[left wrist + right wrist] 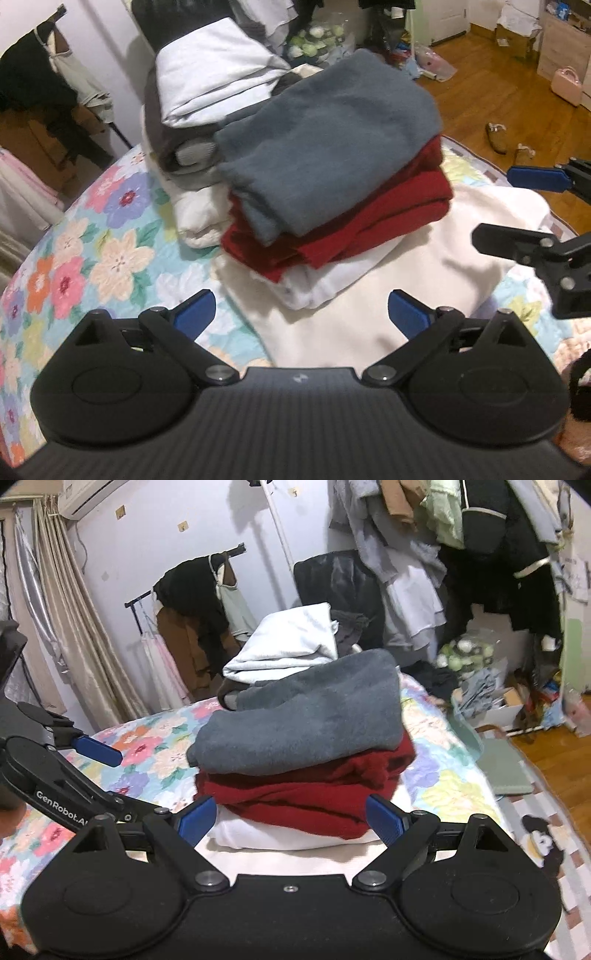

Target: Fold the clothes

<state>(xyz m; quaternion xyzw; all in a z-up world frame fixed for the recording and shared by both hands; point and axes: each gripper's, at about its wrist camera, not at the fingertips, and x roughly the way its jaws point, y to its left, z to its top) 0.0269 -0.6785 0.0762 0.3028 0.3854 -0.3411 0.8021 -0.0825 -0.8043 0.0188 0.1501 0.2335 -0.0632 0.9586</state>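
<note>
A folded grey-blue garment (325, 147) lies on top of a folded dark red garment (369, 225), which rests on white cloth (388, 306) spread on the floral bedspread (92, 251). The same stack shows in the right wrist view, grey (306, 723) over red (306, 794) over white (277, 836). My left gripper (301, 314) is open and empty, just short of the stack. My right gripper (291, 819) is open and empty, its jaws at either side of the stack's near edge. The right gripper also shows in the left wrist view (517, 210), open.
A second pile of folded white and grey clothes (210, 85) stands behind the stack. Clothes hang on racks by the wall (199, 602). Slippers (498, 136) and a pink bag (567, 83) lie on the wooden floor. A green mat (506, 768) lies beside the bed.
</note>
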